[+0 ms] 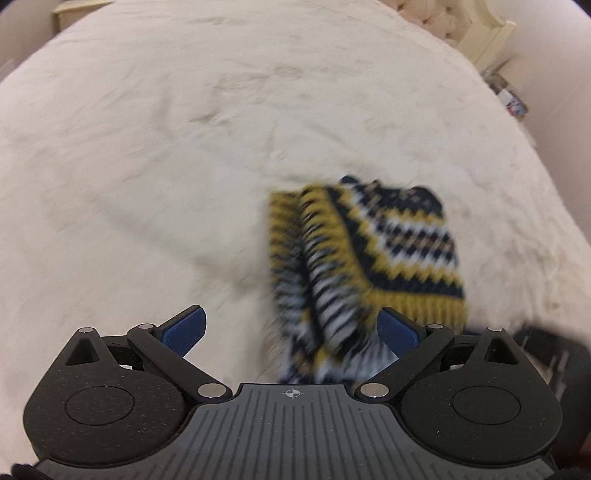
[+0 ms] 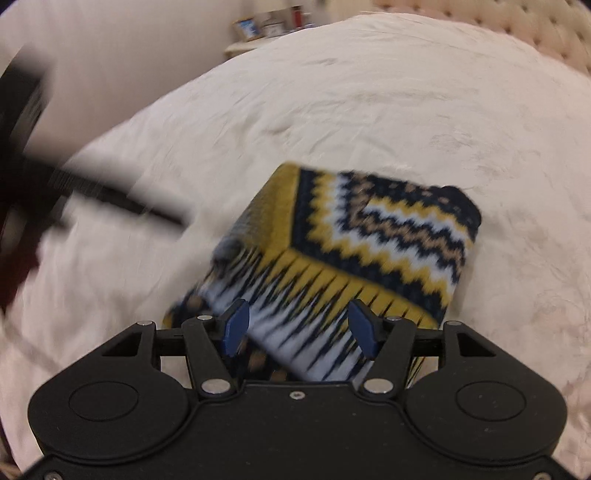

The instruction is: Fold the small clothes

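The folded knit garment (image 2: 343, 258) lay on the bed (image 2: 369, 110), directly ahead of the right claw (image 2: 299, 325), nearer it than the left claw (image 1: 291, 328). Both claws stood wide, gripping nothing.

Both wrist views look steeply down, close over the same folded knit (image 1: 365, 254) on the bed (image 1: 147, 147).

Cream bedspread (image 1: 184, 129), tufted headboard (image 2: 517, 26), cluttered nightstand (image 2: 266, 29) beside.
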Demonstrator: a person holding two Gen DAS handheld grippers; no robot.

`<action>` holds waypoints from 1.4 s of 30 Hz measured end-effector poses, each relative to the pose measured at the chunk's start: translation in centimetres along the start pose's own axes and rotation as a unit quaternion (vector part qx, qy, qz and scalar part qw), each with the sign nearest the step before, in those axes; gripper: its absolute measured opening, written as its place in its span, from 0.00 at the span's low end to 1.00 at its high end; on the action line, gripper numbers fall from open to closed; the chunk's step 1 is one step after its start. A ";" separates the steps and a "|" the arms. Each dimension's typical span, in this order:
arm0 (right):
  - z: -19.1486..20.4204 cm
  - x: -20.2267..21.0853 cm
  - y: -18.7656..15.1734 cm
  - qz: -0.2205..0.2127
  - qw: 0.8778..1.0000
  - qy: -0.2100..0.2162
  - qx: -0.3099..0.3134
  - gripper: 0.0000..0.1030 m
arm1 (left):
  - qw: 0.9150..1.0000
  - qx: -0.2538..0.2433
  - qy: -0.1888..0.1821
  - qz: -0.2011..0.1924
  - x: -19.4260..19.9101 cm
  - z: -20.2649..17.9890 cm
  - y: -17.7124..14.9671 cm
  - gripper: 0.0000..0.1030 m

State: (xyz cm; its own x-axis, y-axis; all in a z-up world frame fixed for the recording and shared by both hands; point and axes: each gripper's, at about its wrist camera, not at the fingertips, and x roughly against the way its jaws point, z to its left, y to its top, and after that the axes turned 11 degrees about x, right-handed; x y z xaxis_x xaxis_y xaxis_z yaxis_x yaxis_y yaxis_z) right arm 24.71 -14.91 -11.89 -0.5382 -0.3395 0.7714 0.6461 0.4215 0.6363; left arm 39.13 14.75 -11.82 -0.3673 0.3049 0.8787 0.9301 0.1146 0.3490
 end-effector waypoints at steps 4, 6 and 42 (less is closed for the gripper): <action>3.6 -0.5 -0.5 -0.008 0.998 -0.024 0.054 0.63 | 1.000 -0.007 -0.015 0.018 -2.5 -1.9 1.9 0.76; 5.1 -1.1 -0.5 -0.013 0.996 -0.035 0.082 0.63 | 0.999 -0.010 -0.016 0.032 -3.6 -2.6 2.4 0.76; 9.9 -3.0 2.8 -0.052 0.989 -0.013 0.137 0.15 | 0.997 -0.076 0.012 0.013 -5.5 -5.0 4.6 0.09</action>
State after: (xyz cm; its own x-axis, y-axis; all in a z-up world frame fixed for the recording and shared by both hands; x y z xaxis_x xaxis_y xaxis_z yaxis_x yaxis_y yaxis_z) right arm 22.75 -4.42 -12.50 -0.6103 -0.3723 0.6992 0.4171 0.5994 0.6832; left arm 45.38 8.89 -13.42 -0.3440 0.2833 0.8952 0.9286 -0.0387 0.3691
